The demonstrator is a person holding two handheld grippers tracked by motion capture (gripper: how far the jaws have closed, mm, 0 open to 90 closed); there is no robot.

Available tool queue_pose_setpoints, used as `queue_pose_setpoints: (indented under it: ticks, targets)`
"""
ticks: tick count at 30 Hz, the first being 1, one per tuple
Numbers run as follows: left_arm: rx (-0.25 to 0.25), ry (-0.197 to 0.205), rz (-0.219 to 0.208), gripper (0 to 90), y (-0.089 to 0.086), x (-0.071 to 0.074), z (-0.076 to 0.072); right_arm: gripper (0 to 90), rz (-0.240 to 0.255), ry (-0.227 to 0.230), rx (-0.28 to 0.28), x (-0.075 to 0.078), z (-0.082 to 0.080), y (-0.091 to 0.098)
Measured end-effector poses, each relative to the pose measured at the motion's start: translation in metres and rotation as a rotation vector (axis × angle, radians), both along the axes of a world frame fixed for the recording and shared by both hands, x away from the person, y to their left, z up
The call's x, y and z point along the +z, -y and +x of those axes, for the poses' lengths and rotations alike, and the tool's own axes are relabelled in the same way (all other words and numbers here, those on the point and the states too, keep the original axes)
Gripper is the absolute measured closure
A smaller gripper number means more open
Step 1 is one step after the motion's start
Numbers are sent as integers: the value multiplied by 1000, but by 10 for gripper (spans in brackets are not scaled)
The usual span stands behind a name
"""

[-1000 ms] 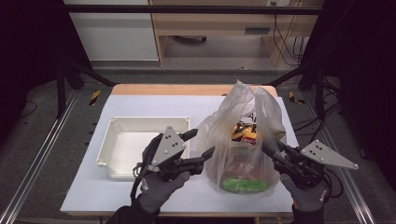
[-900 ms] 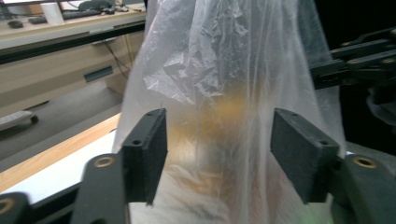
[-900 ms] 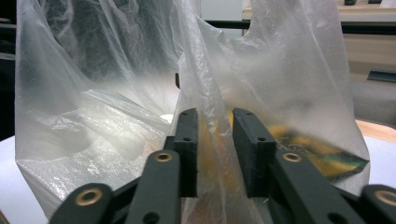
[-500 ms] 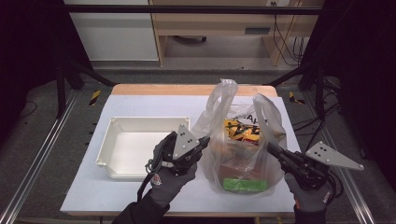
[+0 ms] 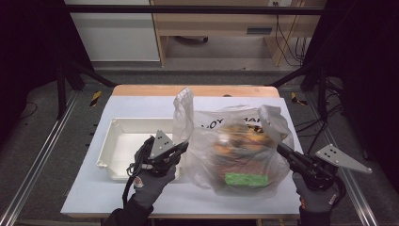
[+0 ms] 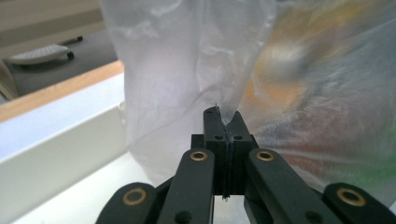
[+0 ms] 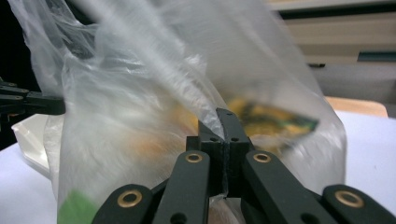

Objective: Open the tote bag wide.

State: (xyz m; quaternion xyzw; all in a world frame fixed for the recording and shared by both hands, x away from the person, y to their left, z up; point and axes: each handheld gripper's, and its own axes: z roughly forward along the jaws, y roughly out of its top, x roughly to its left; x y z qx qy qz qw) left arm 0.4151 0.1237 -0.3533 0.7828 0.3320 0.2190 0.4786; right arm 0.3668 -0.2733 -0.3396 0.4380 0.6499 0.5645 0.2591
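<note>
On the white worktop (image 5: 117, 197), the clear plastic bag (image 5: 235, 146) of groceries stood just right of the white tray (image 5: 122, 136). A second earlier its top had been bunched; by this moment its two handles stood apart and the mouth gaped. The left gripper (image 5: 181, 147) had dropped to the bag's left side and its jaws had just clamped on a fold of film. The right gripper (image 5: 281, 149) likewise pinched film on the opposite side. That probably readied the bag for emptying.
</note>
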Motion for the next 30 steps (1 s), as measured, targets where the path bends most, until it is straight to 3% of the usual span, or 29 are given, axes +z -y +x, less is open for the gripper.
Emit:
queue_pose_setpoints:
  ticks: [3, 7, 15, 21, 30]
  targets:
    - [-22, -18, -8, 900, -3, -8, -2, 899, 15, -28, 19, -8, -1, 4]
    - [-42, -24, 15, 899, 4, -20, -9, 900, -6, -61, 9, -21, 0, 6]
    - [-76, -70, 53, 899, 21, -42, -8, 900, 25, -111, -20, -43, 6, 19]
    - [-95, -107, 117, 899, 40, -59, -2, 900, 11, -165, -44, -62, 17, 24]
    - [-104, -132, 133, 897, 48, -72, 1, 842, 33, -184, -31, -67, 12, 32]
